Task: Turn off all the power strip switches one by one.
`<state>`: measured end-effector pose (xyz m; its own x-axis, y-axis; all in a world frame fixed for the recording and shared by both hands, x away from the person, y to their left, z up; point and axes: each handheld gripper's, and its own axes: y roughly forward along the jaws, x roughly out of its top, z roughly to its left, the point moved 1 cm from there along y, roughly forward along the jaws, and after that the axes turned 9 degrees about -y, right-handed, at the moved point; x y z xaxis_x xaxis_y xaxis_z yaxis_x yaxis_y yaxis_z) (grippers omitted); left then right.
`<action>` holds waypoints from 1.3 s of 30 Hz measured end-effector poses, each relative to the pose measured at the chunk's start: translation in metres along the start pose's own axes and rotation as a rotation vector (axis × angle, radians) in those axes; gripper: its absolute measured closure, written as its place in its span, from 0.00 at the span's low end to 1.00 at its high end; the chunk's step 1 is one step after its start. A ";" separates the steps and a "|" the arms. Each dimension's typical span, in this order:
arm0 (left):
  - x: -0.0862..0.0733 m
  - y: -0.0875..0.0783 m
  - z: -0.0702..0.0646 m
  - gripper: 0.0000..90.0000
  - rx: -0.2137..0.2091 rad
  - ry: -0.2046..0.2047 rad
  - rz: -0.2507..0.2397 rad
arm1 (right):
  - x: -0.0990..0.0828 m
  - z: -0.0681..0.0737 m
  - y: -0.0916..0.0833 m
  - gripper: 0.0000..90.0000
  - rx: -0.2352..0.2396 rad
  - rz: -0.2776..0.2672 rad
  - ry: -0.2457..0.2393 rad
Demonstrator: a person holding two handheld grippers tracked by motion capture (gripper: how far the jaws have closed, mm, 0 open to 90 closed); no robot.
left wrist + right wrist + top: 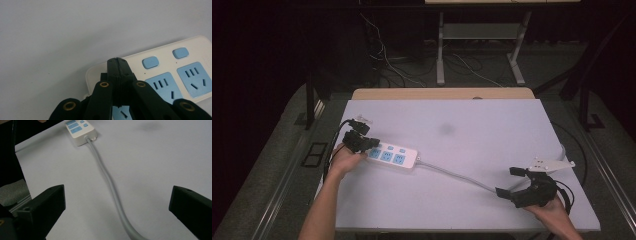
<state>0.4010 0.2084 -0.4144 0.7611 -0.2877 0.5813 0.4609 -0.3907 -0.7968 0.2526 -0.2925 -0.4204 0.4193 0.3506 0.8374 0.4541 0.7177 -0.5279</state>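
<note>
My left hand-held gripper (371,145) has its jaws pressed together; my right hand-held gripper (510,181) has them spread wide.

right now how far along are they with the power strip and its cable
Early. Done: the left gripper, jaws shut, sits over the power strip's end, seemingly steadying it. In hand: the right gripper is open astride the grey cable, not clamped. Left: closing on the cable and moving it.

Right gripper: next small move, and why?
Probably lower the right gripper and close on the grey cable. Its fingers stand wide open astride the cable, while the shut left gripper rests over the power strip.
</note>
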 end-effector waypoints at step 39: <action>-0.002 0.009 -0.001 1.00 -0.042 -0.071 -0.053 | 0.001 0.001 -0.002 0.01 0.000 -0.004 -0.010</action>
<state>0.4031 0.2043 -0.4220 0.7673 -0.2033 0.6082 0.4832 -0.4402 -0.7568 0.2512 -0.2929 -0.4184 0.4096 0.3541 0.8407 0.4555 0.7191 -0.5248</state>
